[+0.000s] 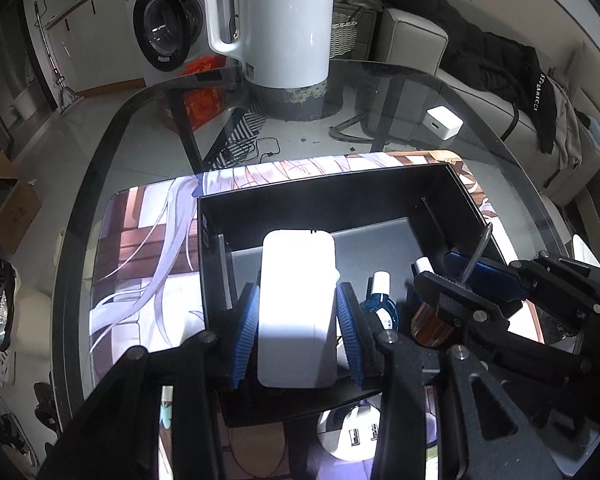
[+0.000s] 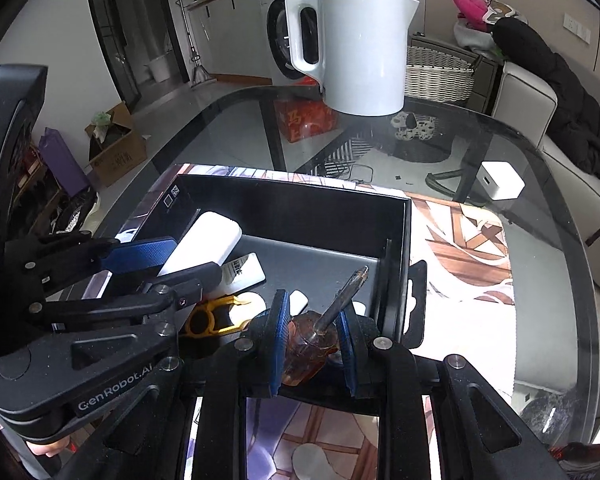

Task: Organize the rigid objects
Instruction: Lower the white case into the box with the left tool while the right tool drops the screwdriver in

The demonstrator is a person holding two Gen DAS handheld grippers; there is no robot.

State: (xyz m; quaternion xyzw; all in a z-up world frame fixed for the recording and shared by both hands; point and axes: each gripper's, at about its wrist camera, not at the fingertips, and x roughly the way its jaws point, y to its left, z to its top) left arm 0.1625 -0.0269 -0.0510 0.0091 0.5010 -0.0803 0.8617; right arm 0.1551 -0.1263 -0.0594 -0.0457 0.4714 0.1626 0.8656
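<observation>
A black open box (image 1: pixel 324 196) (image 2: pixel 284 208) sits on a printed mat (image 1: pixel 140 248) (image 2: pixel 464 248) on the glass table. My left gripper (image 1: pixel 298 320) is shut on a white power bank (image 1: pixel 298 308) (image 2: pixel 204 246), held over the box's left part. My right gripper (image 2: pixel 314 338) (image 1: pixel 466 276) is shut on the amber handle of a screwdriver (image 2: pixel 312 344) (image 1: pixel 432 324), its shaft pointing up over the box's right side. In the box lie a small blue bottle with a white cap (image 1: pixel 380 300), a yellow-handled tool (image 2: pixel 208 318) and a white card (image 2: pixel 244 270).
A white kettle (image 1: pixel 276 24) (image 2: pixel 360 48) stands at the table's far side. A white charger cube (image 1: pixel 442 122) (image 2: pixel 502 180) lies on the glass at the right. A round white USB adapter (image 1: pixel 352 434) lies on the mat in front of the box.
</observation>
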